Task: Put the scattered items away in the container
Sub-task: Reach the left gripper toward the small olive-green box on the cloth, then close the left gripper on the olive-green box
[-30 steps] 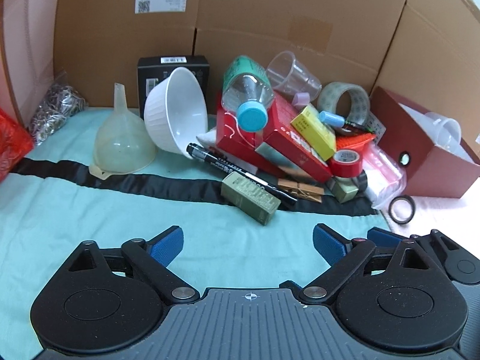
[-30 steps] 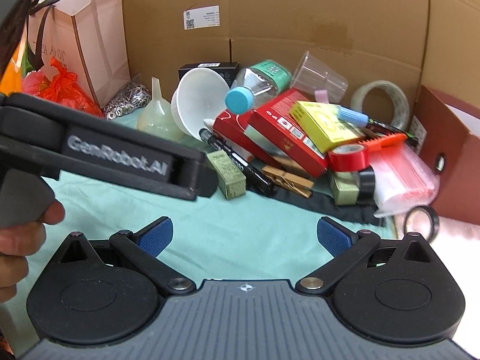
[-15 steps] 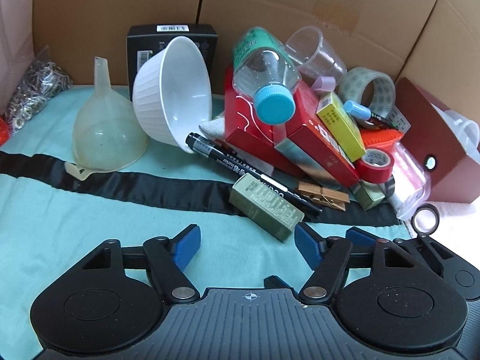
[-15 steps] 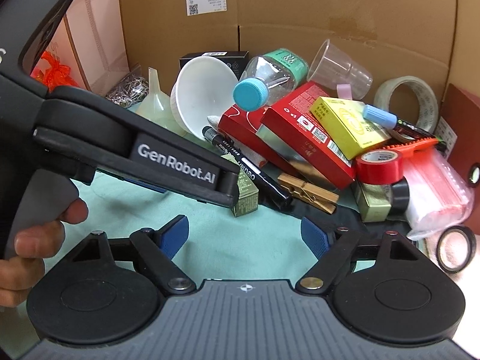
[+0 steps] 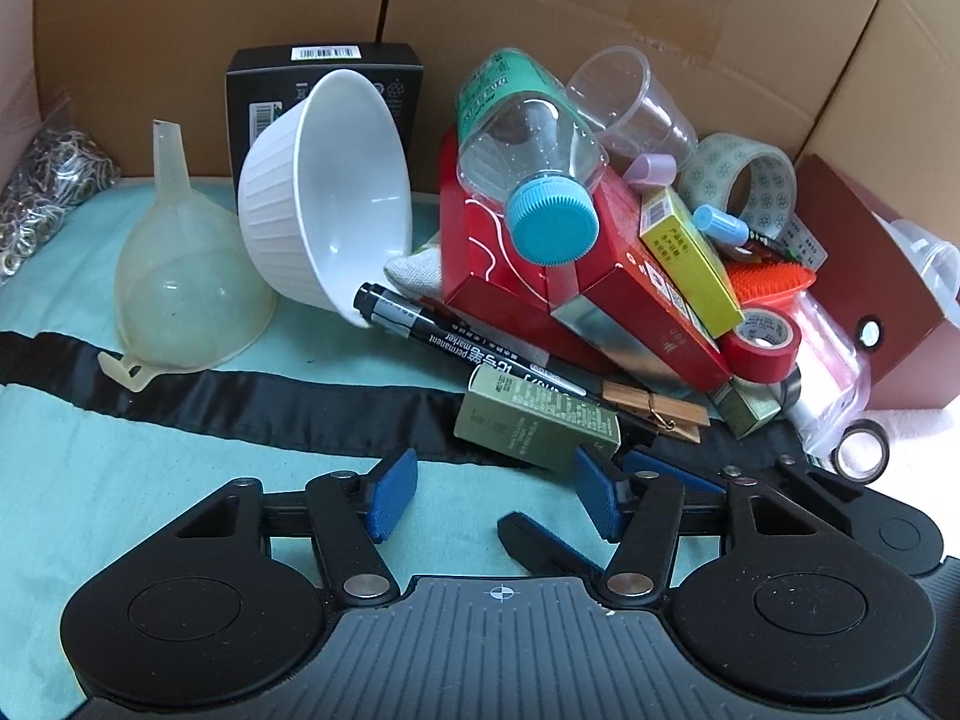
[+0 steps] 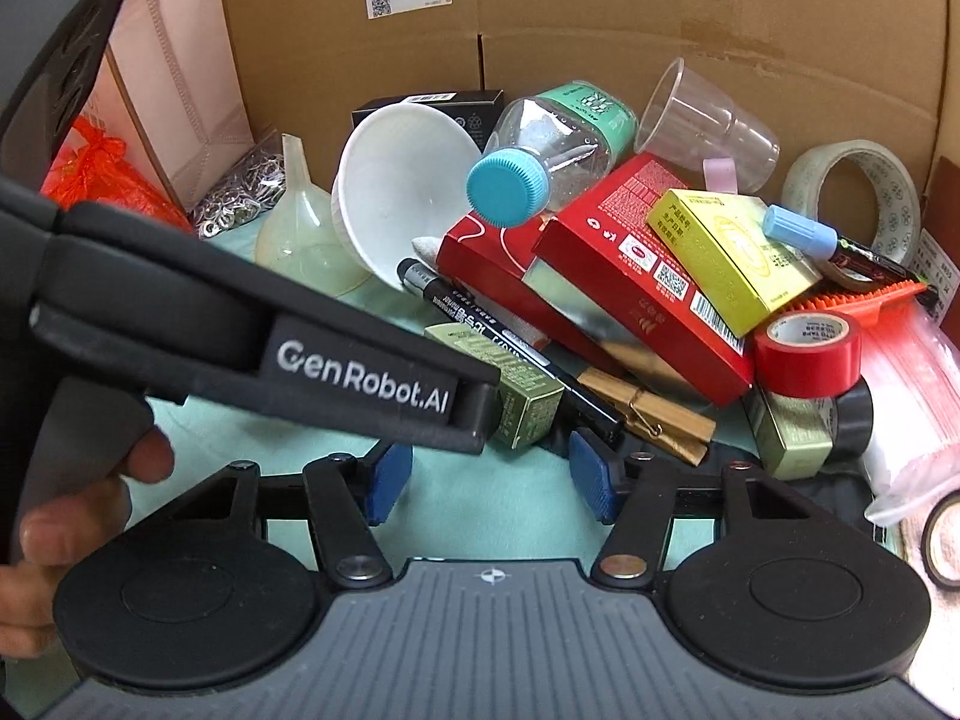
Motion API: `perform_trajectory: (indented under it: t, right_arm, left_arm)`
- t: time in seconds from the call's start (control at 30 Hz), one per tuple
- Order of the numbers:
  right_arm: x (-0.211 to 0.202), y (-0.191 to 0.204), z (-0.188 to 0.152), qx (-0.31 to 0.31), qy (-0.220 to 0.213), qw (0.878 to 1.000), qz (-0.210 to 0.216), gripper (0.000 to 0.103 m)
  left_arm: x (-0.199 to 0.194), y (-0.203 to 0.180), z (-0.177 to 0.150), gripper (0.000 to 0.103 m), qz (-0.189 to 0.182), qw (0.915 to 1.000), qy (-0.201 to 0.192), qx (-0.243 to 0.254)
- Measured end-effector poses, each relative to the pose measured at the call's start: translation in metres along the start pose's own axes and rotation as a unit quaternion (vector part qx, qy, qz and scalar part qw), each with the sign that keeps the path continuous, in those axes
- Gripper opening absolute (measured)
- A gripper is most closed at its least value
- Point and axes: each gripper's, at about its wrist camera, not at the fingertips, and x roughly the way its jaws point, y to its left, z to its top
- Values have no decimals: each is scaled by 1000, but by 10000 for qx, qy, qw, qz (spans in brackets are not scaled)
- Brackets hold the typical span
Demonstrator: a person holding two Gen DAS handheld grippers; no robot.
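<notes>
A heap of loose items lies on the teal cloth: an olive box, a black marker and a wooden clothespin at its front. My left gripper hovers just short of the olive box, its jaws closing with nothing pressed between the pads. My right gripper sits close beside it, jaws also closing and empty, with the clothespin just ahead. The left gripper's body crosses the right wrist view and hides part of the olive box. The dark red container stands at the right.
Behind are a white bowl, a funnel, a blue-capped bottle, red boxes, a yellow box, a clear cup and tape rolls. Cardboard walls enclose the back. A person's hand holds the left gripper.
Both grippers moved forward and down toward the heap, so the olive box and clothespin now lie right at the fingertips. Both pairs of jaws narrowed.
</notes>
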Motion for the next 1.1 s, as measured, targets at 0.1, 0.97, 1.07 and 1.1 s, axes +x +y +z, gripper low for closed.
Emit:
perform_trajectory:
  t: [0.1, 0.97, 1.07, 1.1]
  right_arm:
    - [3, 0, 3, -23, -8, 10000, 10, 63]
    - [-1, 3, 7, -15, 41, 9995, 322, 25]
    - [-9, 4, 3, -9, 75, 9993, 371, 25]
    - [-11, 5, 1, -14, 85, 9993, 377, 25]
  left_arm:
    - [1, 2, 2, 71, -86, 9999, 7, -83]
    - [0, 11, 7, 37, -471, 9988, 16, -163]
    - [-5, 5, 0, 36, -470, 9989, 11, -19]
    - [-7, 3, -3, 36, -484, 9988, 13, 13]
